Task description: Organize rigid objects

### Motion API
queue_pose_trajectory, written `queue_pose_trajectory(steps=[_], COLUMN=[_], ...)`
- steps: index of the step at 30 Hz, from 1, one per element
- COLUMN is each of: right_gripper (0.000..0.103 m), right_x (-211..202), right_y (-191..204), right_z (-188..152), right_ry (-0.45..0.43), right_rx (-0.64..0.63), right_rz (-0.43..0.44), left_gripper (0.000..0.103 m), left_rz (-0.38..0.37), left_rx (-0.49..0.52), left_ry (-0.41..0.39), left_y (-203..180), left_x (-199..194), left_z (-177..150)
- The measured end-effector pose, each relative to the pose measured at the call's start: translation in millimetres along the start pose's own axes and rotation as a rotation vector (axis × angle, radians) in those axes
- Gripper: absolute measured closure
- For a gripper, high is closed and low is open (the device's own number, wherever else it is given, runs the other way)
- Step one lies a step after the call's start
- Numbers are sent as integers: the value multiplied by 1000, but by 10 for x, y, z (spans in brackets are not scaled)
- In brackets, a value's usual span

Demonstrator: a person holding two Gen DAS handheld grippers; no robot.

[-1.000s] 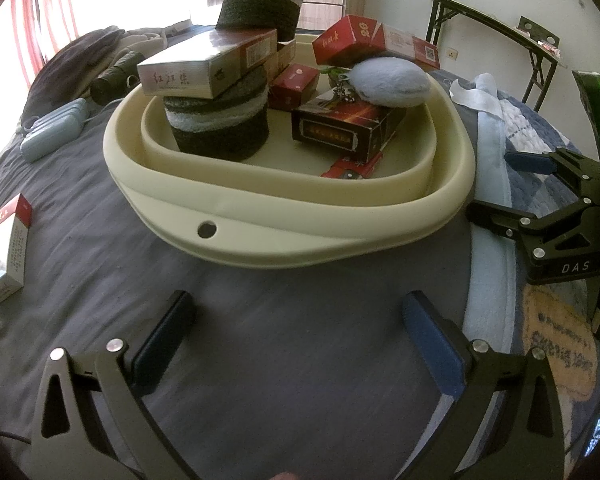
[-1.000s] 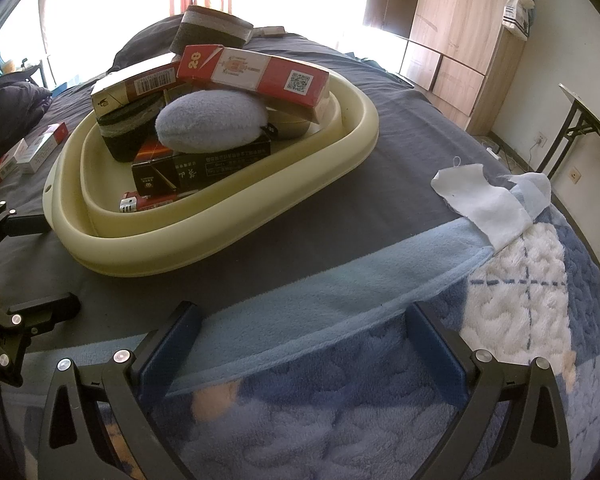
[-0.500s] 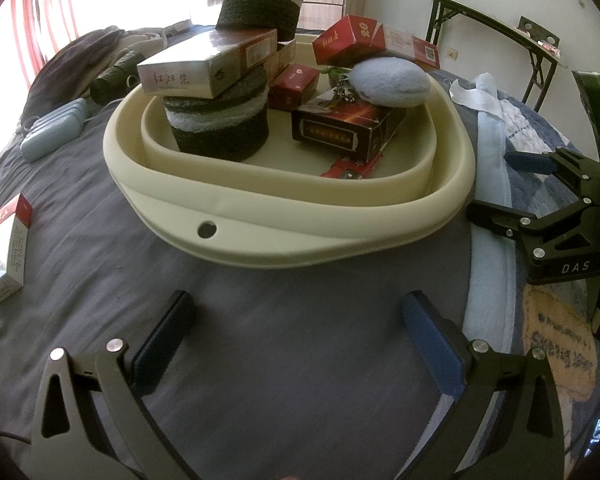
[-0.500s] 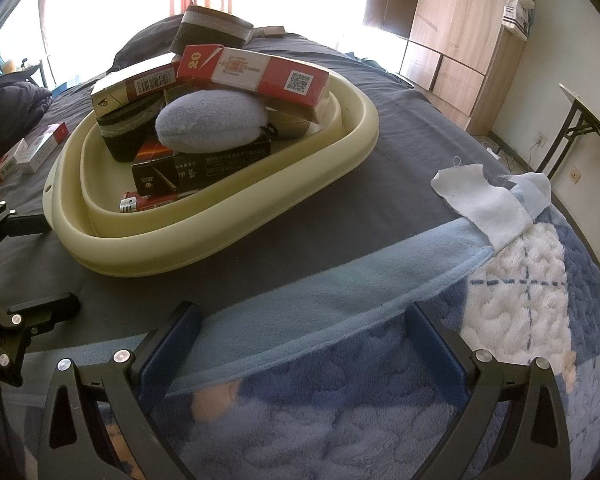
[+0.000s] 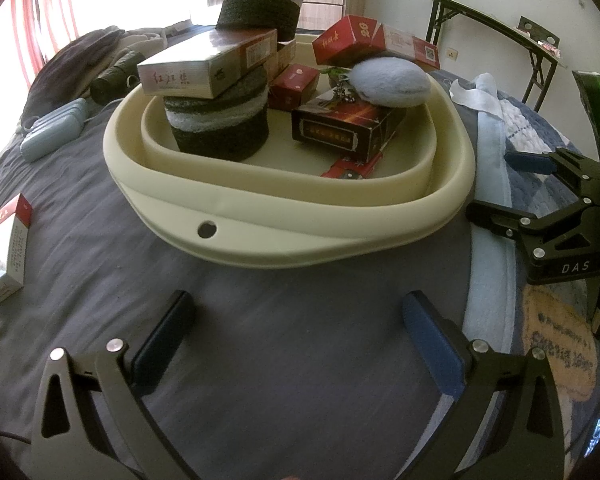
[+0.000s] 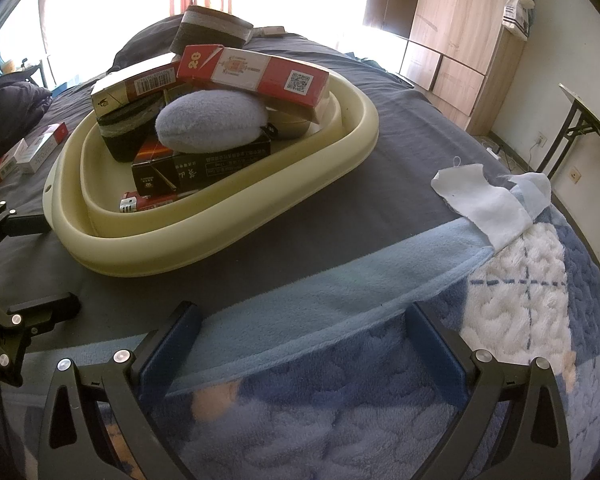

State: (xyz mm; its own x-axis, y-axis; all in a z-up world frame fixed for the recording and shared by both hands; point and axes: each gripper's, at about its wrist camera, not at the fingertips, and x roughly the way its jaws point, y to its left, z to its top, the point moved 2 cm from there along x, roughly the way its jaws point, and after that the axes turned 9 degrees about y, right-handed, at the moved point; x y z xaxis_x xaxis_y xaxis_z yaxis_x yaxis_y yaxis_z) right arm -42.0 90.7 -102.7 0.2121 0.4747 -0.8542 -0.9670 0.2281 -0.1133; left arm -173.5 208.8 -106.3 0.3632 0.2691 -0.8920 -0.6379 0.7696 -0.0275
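A bed under a grey sheet fills both views, with a blue fleece blanket over its near end and a white cloth lying on the blanket's edge. Behind stand a wooden wardrobe and a folding bench against the wall; the window is blown out to white, so nothing beyond it can be made out. A cream tub sits mid-bed, piled with cartons: a long red box across the top, a pale box on a dark knitted roll, a black box under a blue pouch, and a small red pack half hidden behind the rim. Two loose packs lie on the sheet, cut off at the frame's edge. The left claw hovers low before the tub, fingers spread wide, holding nothing. The right claw hovers over the blanket, likewise spread and unloaded.
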Motion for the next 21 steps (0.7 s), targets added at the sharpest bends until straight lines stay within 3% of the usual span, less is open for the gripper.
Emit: queue_pose_trajectory(steps=[21], right_gripper=[0], right_x=[15], right_y=[0], right_z=[12], right_ry=[0], right_rx=[0], right_rz=[0], left_gripper=[0], left_rz=[0], left_rx=[0], left_ry=[0], left_y=[0], left_x=[0], left_z=[0])
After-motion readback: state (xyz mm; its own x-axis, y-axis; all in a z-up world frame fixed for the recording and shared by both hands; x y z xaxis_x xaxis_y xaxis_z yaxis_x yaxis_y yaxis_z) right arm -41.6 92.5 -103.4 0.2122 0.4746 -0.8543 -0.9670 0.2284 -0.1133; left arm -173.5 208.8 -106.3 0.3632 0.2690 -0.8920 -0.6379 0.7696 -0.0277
